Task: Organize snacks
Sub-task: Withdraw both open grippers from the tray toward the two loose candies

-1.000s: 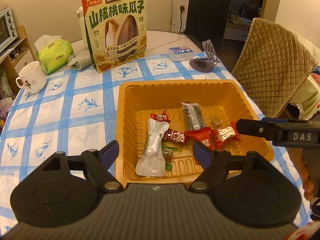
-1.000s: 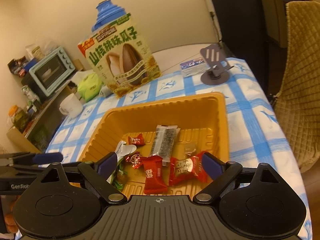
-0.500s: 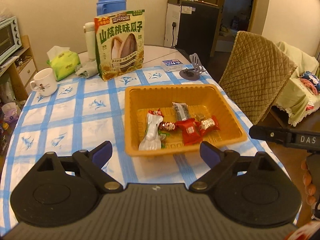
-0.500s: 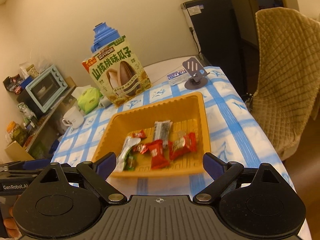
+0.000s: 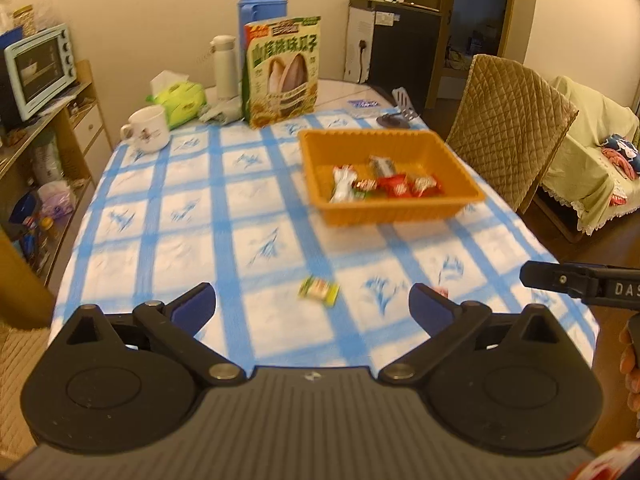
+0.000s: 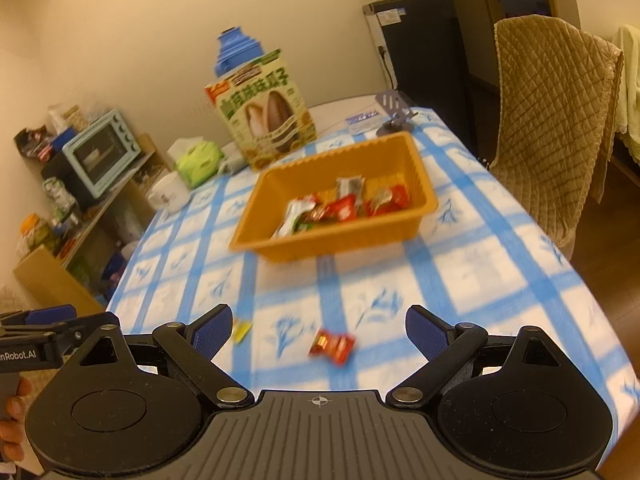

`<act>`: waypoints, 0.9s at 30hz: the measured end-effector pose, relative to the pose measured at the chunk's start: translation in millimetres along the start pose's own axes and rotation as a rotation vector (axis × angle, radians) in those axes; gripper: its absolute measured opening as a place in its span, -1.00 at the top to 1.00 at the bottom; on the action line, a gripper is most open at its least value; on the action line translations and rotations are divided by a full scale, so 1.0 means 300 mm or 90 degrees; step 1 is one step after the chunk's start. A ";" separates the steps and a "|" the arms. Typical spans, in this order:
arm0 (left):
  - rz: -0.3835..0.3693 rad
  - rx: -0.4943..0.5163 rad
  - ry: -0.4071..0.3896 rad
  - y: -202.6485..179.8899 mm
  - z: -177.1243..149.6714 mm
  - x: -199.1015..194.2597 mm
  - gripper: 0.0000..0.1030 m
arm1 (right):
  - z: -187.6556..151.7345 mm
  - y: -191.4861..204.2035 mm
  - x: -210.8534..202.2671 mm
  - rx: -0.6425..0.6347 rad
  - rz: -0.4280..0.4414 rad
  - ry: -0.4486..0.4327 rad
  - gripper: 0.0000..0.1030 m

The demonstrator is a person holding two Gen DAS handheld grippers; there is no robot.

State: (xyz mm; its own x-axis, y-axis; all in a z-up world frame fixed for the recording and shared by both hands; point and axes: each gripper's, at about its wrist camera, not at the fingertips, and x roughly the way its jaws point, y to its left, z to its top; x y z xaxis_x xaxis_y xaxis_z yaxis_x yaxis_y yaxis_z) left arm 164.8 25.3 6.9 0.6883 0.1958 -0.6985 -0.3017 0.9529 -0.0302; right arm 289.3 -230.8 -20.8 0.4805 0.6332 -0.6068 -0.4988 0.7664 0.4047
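Observation:
An orange tray [image 5: 400, 212] [image 6: 340, 240] on the blue-checked tablecloth holds several wrapped snacks, red ones [image 5: 394, 185] [image 6: 340, 206] and a white one [image 5: 341, 189]. A green-yellow candy [image 5: 319, 289] [image 6: 241, 330] lies loose on the cloth near the front edge. A red candy [image 6: 332, 346] lies loose to its right, half hidden behind my left finger in the left wrist view [image 5: 441, 291]. My left gripper [image 5: 312, 308] is open and empty above the front edge, the green candy between its fingers. My right gripper [image 6: 319, 330] is open and empty over the red candy.
A big sunflower-seed bag [image 5: 282, 72], blue thermos [image 5: 262, 8], white flask [image 5: 225, 66], mug [image 5: 149, 128], tissue pack [image 5: 178, 98] and phone stand [image 5: 400, 110] stand at the table's far end. A quilted chair [image 5: 504, 128] is at the right, shelves with an oven [image 5: 38, 68] at the left.
Both grippers have pulled back from over the tray to the table's front edge, staying open. The two loose candies have come into view.

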 end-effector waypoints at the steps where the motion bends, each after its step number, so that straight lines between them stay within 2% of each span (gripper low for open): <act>1: -0.002 -0.002 0.004 0.011 -0.023 -0.019 -0.99 | -0.024 0.015 -0.012 -0.004 -0.002 0.003 -0.81; 13: -0.007 -0.006 0.047 0.085 -0.246 -0.159 -0.99 | -0.239 0.131 -0.112 -0.026 -0.016 0.038 -0.81; 27: -0.018 -0.004 0.083 0.095 -0.344 -0.185 -0.99 | -0.356 0.191 -0.109 -0.064 -0.033 0.095 -0.81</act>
State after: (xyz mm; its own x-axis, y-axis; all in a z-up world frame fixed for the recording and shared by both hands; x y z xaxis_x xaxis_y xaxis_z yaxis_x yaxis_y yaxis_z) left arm 49.9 17.6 -29.0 0.6051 0.1375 -0.7842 -0.2879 0.9561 -0.0544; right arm 168.1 -219.1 -50.7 0.3983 0.5645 -0.7230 -0.5492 0.7781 0.3050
